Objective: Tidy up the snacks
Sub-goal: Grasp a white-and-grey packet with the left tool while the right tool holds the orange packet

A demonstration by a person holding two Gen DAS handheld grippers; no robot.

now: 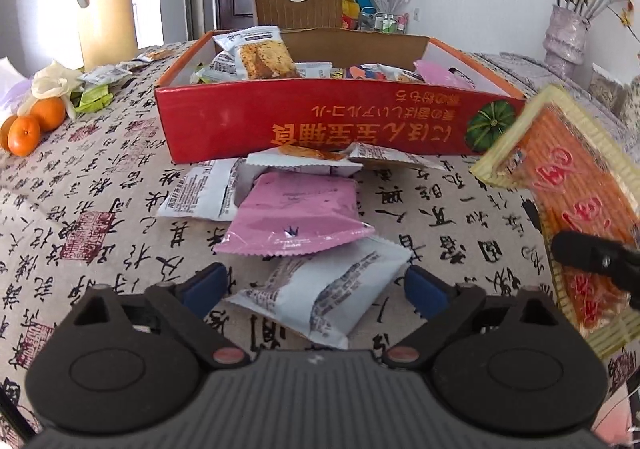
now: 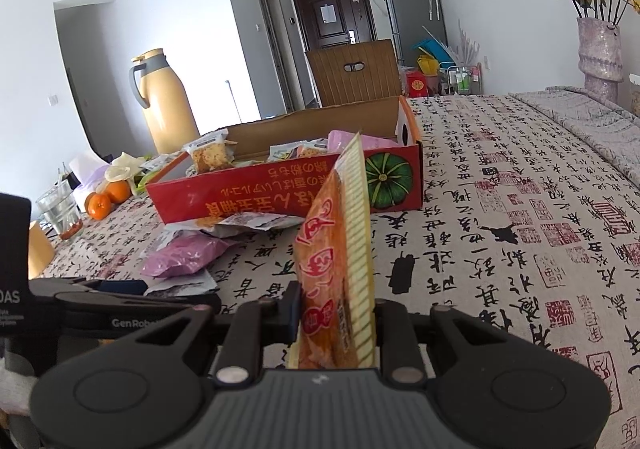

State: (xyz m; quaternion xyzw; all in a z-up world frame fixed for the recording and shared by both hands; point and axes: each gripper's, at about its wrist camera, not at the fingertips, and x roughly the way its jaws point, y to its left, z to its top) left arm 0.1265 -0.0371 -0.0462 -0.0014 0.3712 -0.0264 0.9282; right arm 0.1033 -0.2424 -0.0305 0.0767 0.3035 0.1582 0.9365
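A red cardboard box (image 1: 320,125) (image 2: 280,189) holding several snack packets stands on the table. In front of it lie loose packets: a pink one (image 1: 296,215) (image 2: 184,255), a white one (image 1: 332,297) and others. My left gripper (image 1: 316,289) is open, low over the white packet, which lies between its blue pads. My right gripper (image 2: 338,315) is shut on an orange and yellow snack packet (image 2: 340,265) (image 1: 568,193), held upright above the table, right of the pile.
A yellow thermos jug (image 1: 104,5) (image 2: 164,101), oranges (image 1: 36,125) (image 2: 108,197) and small wrappers are at the far left. A glass (image 2: 60,209) stands at the left edge. A vase of flowers (image 1: 568,33) (image 2: 600,53) is at the far right. The cloth (image 2: 520,229) has printed calligraphy.
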